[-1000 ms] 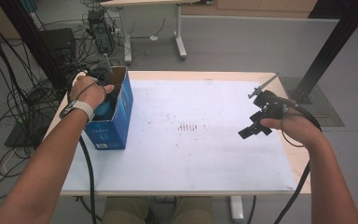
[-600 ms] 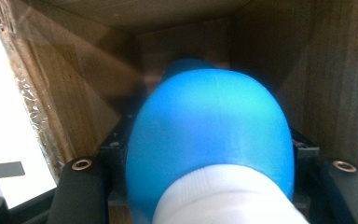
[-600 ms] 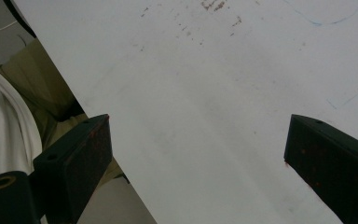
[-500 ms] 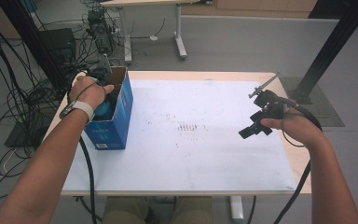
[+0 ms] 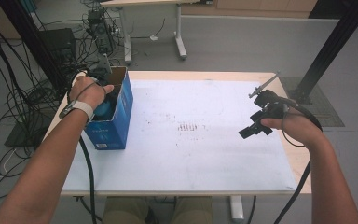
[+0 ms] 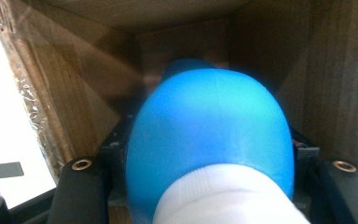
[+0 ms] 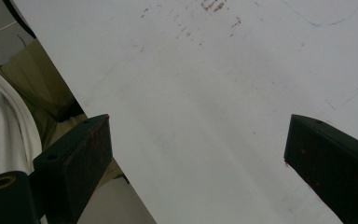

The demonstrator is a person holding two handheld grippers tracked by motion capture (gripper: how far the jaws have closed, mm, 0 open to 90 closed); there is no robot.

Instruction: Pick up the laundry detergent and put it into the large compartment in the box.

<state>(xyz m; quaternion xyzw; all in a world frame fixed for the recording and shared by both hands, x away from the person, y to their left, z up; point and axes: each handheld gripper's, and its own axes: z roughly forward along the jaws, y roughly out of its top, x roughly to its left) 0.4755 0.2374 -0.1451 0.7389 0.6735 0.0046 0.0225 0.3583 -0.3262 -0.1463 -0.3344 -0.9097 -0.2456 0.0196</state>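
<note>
High view: left tool [image 5: 103, 95] reaches into the blue box [image 5: 112, 123] at the counter [image 5: 191, 154] edge; right tool [image 5: 256, 127] hovers apart. Left gripper view: jaws clamped on a blue-and-white object [image 6: 209, 144] inside the cardboard interior. Right gripper view: jaws spread wide above the bare counter.

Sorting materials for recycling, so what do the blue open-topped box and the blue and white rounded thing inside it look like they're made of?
The blue open-topped box looks like cardboard: brown, ribbed inner walls, printed blue outside. The blue and white rounded thing looks like smooth, matte plastic or rubber with a faint seam; I cannot tell which.
</note>
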